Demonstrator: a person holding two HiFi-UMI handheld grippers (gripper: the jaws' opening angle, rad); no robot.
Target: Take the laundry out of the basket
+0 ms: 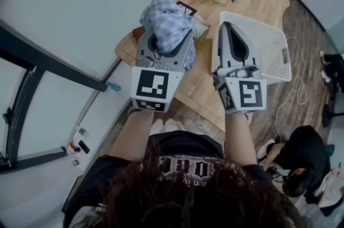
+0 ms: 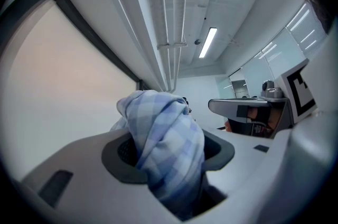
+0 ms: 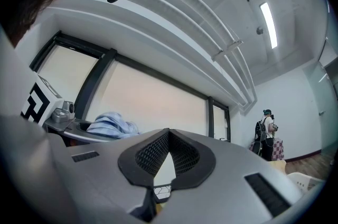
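One checked cloth [image 1: 164,17] pinched in my left gripper [image 1: 171,41], left of the basket [image 1: 279,52]; right gripper [image 1: 226,26] closed, empty, above it.

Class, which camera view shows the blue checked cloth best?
The left gripper view: the blue checked cloth sits close up in the left claw. Head view shows it bunched from above; right gripper view, only an edge.
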